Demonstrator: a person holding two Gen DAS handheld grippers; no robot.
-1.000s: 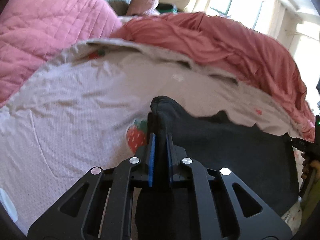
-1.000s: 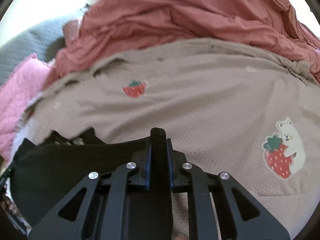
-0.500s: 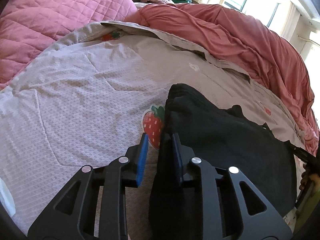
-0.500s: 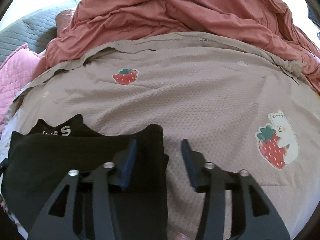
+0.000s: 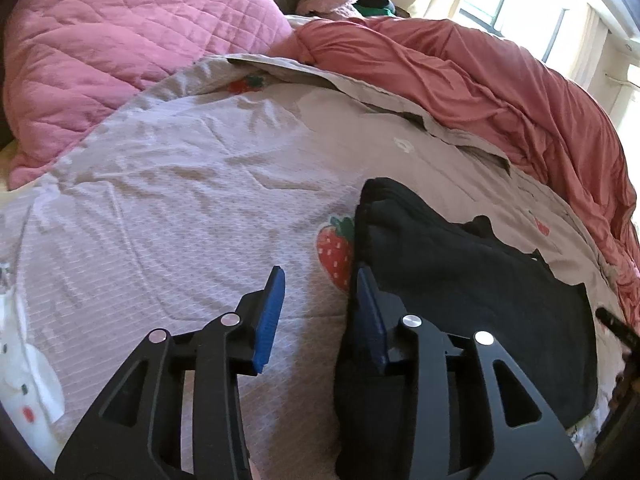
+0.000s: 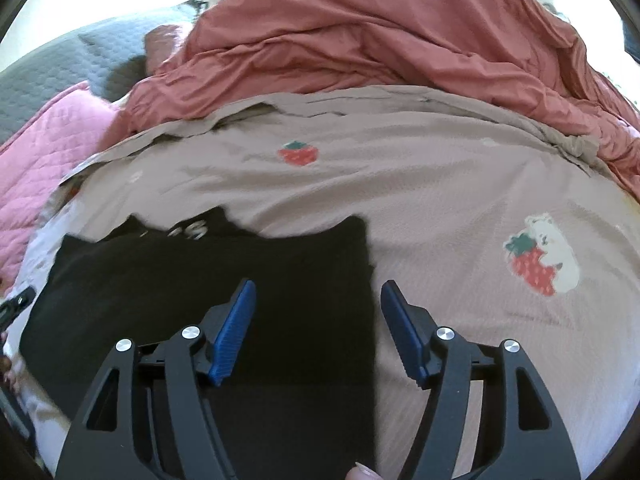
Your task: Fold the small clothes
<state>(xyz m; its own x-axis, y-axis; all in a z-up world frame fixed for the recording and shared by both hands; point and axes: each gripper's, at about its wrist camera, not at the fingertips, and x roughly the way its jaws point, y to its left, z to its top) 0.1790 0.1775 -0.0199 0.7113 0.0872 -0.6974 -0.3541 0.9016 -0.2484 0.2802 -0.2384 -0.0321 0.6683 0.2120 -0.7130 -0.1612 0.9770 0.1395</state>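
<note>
A black garment (image 5: 472, 292) lies folded flat on the beige strawberry-print bedspread (image 5: 180, 208). In the left wrist view my left gripper (image 5: 320, 280) hovers at the garment's left edge, jaws opening, only bedspread between the blue pads; its right finger sits over the cloth's edge. The right wrist view shows the same garment (image 6: 248, 280) with white lettering near its far edge. My right gripper (image 6: 318, 292) hangs over the garment's right edge, jaws opening wide, the pads apart from the cloth lying below them.
A heap of salmon-red bedding (image 6: 380, 40) runs along the far side. A pink quilt (image 5: 100, 52) lies at the far left, a grey quilted pillow (image 6: 60, 68) behind it. A bear-and-strawberry print (image 6: 540, 256) marks the bedspread on the right.
Both grippers were shut on the black garment's corners; they have let go, opened and drawn back. The garment now lies flat on the bedspread.
</note>
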